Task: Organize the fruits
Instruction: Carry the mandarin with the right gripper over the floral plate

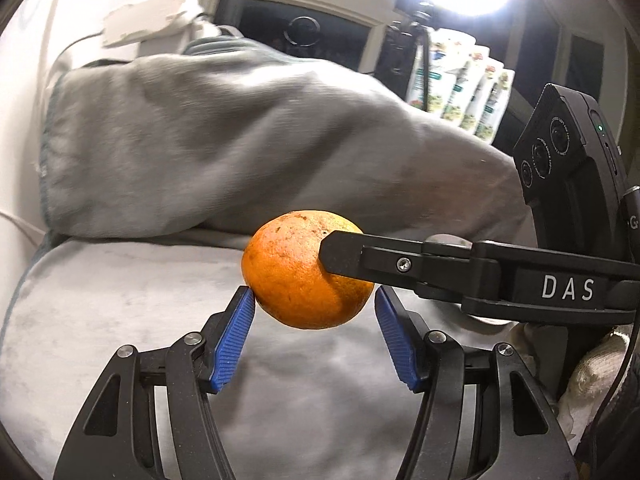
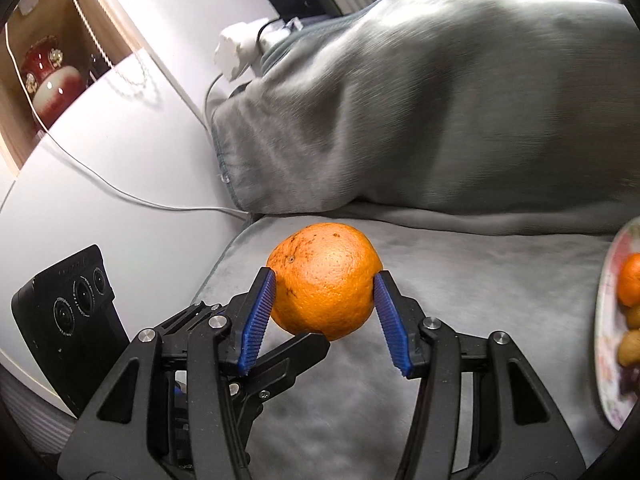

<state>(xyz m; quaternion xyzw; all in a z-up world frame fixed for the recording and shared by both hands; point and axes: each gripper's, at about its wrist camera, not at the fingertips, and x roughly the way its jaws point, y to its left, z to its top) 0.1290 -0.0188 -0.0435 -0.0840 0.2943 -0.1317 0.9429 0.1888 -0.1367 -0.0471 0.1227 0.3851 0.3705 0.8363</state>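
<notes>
One orange (image 1: 296, 280) hangs in the air above a grey cloth, and both grippers are on it. In the left wrist view my left gripper (image 1: 314, 292) has its blue pad tips against the fruit's lower sides. The right gripper's black finger (image 1: 360, 260) reaches in from the right across the orange's near face. In the right wrist view the orange (image 2: 324, 280) sits squarely between the pads of my right gripper (image 2: 324, 276), which press on both its sides. A finger (image 2: 304, 348) of the left gripper shows just beneath it.
A plate (image 2: 602, 300) with a small orange and other fruit lies at the right edge. A bunched grey blanket (image 2: 440, 120) rises behind. A white plug (image 2: 236, 52) and cable (image 2: 120, 196) lie on the white tabletop (image 2: 120, 140). Printed packets (image 1: 460, 84) stand at the back right.
</notes>
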